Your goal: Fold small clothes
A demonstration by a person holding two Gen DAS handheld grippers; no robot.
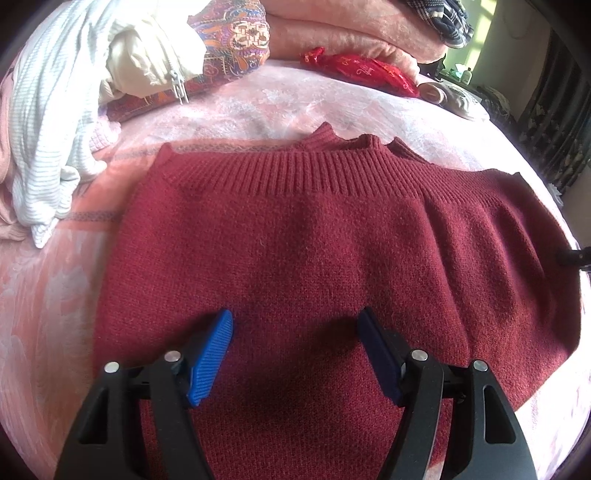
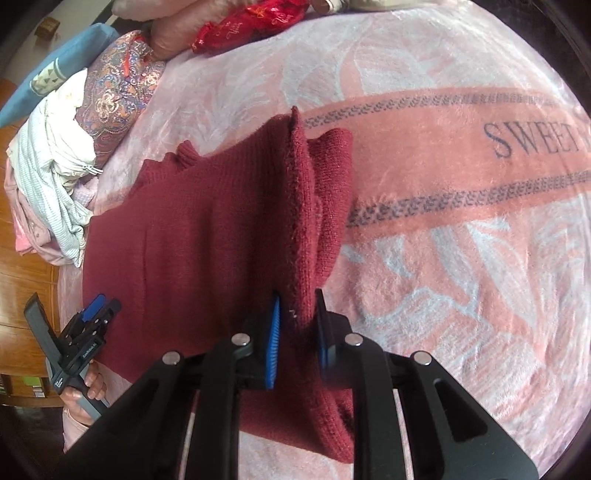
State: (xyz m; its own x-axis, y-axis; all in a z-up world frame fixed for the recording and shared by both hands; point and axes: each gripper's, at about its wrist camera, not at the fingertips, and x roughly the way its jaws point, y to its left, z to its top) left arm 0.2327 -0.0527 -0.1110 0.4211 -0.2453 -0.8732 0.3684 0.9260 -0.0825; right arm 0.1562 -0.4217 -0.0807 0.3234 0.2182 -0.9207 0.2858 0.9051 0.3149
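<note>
A dark red knitted sweater (image 1: 295,251) lies spread on a pink blanket (image 1: 44,314), its ribbed band toward the far side. My left gripper (image 1: 295,325) is open and empty, its blue pads just above the sweater's near middle. It also shows in the right wrist view (image 2: 99,302), held by a hand at the sweater's left edge. My right gripper (image 2: 297,306) is shut on a fold of the red sweater (image 2: 207,236) at its right edge and lifts it into a ridge above the blanket.
A heap of white striped and cream clothes (image 1: 55,122) lies at the far left beside a paisley cushion (image 1: 232,40). A red satin pouch (image 1: 362,70) and folded pink bedding (image 1: 351,26) lie at the back. The blanket (image 2: 461,166) extends to the right, printed with "SWEET".
</note>
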